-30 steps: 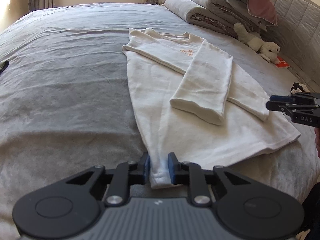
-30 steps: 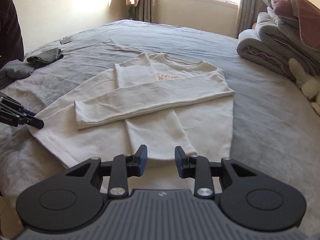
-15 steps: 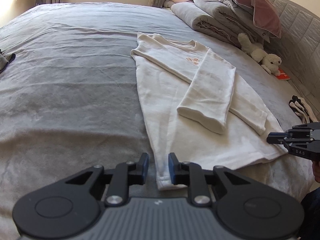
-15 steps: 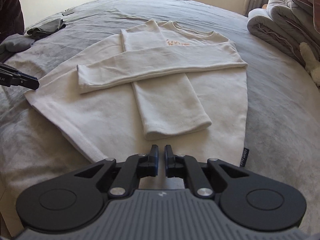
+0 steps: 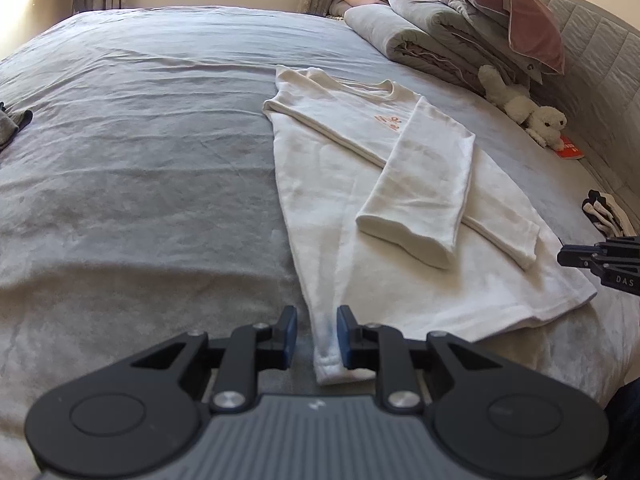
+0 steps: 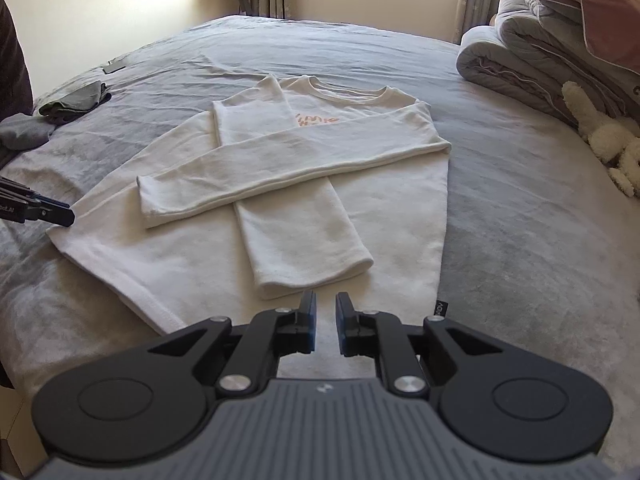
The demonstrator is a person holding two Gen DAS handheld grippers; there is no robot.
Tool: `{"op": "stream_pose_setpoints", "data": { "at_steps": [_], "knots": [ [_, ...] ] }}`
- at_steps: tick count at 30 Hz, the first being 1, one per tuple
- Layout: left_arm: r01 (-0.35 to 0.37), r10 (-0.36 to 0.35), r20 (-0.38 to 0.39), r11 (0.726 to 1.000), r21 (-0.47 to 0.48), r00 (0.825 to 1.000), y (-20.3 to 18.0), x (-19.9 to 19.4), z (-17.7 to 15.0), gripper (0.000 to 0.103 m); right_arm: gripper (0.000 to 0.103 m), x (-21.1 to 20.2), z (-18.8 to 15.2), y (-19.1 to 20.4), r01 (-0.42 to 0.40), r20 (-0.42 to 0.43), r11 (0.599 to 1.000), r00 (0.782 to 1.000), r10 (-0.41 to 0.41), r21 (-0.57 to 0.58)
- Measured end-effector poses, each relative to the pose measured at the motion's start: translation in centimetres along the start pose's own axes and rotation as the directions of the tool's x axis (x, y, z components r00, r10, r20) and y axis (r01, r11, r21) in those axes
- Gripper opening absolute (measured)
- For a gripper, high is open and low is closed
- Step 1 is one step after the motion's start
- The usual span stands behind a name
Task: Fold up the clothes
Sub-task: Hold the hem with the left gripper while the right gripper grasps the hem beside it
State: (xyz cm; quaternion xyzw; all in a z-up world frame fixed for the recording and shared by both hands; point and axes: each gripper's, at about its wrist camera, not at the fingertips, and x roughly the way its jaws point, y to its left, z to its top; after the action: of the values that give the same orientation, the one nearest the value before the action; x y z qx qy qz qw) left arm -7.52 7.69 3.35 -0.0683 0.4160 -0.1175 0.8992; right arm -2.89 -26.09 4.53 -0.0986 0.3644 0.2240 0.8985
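Cream sweatshirt [image 6: 304, 184], sleeves crossed: lying flat on grey bed [image 5: 140, 160]. Left gripper [image 5: 317, 334] straddling hem corner, unclosed; right gripper [image 6: 325, 326] parted, hovering mid-hem, readying bottom fold.

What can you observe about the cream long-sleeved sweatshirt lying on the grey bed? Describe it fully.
The cream long-sleeved sweatshirt lies flat, front up, on the grey bedsheet. It looks like soft knit cotton, with a ribbed round neckline and a small orange print on the chest. Both sleeves are folded across the body and overlap, one crossing the other. A small dark label sits at one side seam near the hem. The left gripper straddles one hem corner, fingers apart; the right gripper is open above the hem.
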Motion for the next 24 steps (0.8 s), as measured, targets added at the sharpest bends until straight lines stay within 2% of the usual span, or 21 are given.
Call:
{"op": "stream_pose_setpoints", "data": {
  "at_steps": [3, 6, 7, 11, 15, 19, 24],
  "knots": [
    [0.019, -0.019, -0.002, 1.0, -0.006, 1.0, 0.0, -0.1, -0.1, 0.021, 0.019, -0.4, -0.1, -1.0, -0.011, 0.003, 0.999, 1.0, 0.011, 0.052],
    [0.062, -0.063, -0.014, 0.997, -0.037, 0.998, 0.1, -0.1, -0.3, 0.022, 0.035, -1.1, -0.7, -3.3, -0.054, 0.003, 0.98, 0.999, 0.054, 0.191],
    [0.08, -0.081, -0.016, 0.996, -0.05, 0.997, 0.1, -0.1, -0.3, 0.024, 0.038, -1.3, -0.9, -4.1, -0.068, 0.004, 0.969, 0.998, 0.068, 0.237],
    [0.094, -0.096, -0.022, 0.993, -0.065, 0.995, 0.1, 0.1, -0.3, 0.026, 0.038, -2.1, -1.8, -7.0, -0.108, 0.006, 0.909, 0.993, 0.115, 0.402],
    [0.091, -0.093, -0.033, 0.995, -0.04, 0.995, -0.1, -0.1, -0.6, 0.026, 0.038, -2.5, -3.2, -8.3, -0.087, -0.028, 0.882, 0.993, 0.113, 0.463],
    [0.109, -0.112, -0.041, 0.992, -0.065, 0.993, 0.8, -0.3, -0.7, 0.026, 0.038, -2.6, -4.4, -8.6, -0.168, -0.03, 0.848, 0.977, 0.211, 0.502],
    [0.12, -0.124, -0.047, 0.989, -0.087, 0.991, 1.3, -0.3, -0.7, 0.029, 0.04, -2.5, -4.9, -8.4, -0.166, -0.051, 0.851, 0.974, 0.22, 0.498]
  ]
}}
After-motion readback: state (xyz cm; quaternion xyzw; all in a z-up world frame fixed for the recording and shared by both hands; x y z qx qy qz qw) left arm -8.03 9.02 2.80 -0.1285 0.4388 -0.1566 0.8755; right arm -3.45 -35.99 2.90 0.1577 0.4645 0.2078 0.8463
